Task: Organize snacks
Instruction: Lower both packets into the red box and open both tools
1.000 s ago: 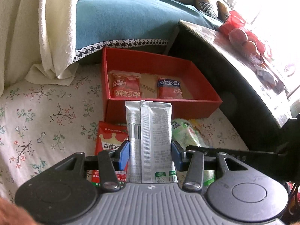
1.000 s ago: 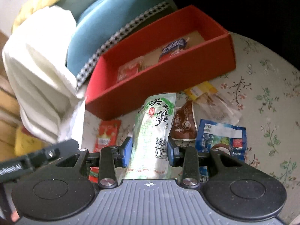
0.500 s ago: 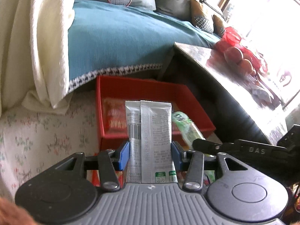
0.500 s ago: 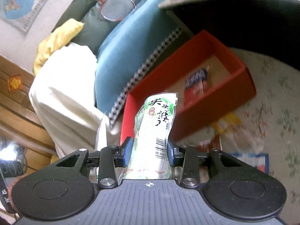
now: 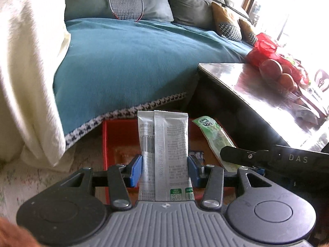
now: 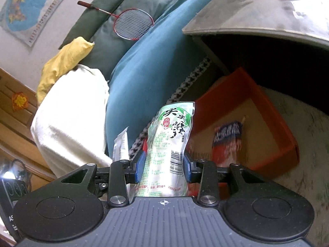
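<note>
Both packets are being carried to the red box (image 6: 273,111). The left gripper (image 5: 164,167) has its jaws clamped on a silver sachet (image 5: 164,144); the right gripper (image 6: 163,165) pinches a green pouch (image 6: 170,140). Both hang over the box's near left end. Next, judging by this: lower, then release inside.

We see hard daylight pouring through the window (image 5: 292,10) at upper right of the left view, blown to white, with glare across the bench top (image 5: 257,94). The red box (image 6: 267,123) and floral cloth (image 6: 304,135) smear with motion blur. Fisheye bending curves both views' edges, and the corners go dark.
</note>
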`<state>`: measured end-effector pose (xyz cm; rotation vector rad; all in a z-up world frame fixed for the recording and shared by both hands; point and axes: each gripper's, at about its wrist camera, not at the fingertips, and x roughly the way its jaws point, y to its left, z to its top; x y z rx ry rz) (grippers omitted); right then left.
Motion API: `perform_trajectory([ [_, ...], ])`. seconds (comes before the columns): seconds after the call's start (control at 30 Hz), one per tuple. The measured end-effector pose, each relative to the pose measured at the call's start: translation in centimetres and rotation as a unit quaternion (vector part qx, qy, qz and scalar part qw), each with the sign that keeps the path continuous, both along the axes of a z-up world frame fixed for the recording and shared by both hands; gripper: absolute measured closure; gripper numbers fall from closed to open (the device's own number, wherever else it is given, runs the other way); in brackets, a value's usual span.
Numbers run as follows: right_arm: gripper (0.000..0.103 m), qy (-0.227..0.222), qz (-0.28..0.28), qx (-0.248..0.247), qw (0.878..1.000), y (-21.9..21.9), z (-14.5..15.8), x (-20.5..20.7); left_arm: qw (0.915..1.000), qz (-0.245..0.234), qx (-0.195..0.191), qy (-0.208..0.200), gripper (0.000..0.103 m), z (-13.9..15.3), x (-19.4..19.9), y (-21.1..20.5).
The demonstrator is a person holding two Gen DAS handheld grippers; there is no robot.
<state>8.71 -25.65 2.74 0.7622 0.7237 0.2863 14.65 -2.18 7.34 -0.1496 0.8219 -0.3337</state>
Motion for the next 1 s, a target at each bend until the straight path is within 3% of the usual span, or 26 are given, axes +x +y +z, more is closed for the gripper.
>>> perform_trajectory([
  [0.47, 0.058, 0.019, -0.011, -0.032, 0.999, -1.1, -1.4, 3.7, 0.9990, -0.002, 0.043, 0.006, 0.063, -2.3, 4.1, -2.1],
  [1.0, 0.055, 0.064, -0.001, -0.091, 0.994, 0.1, -4.1, 5.7, 0.9965, -0.011, 0.079, 0.024, 0.062, -4.7, 5.0, -2.9],
])
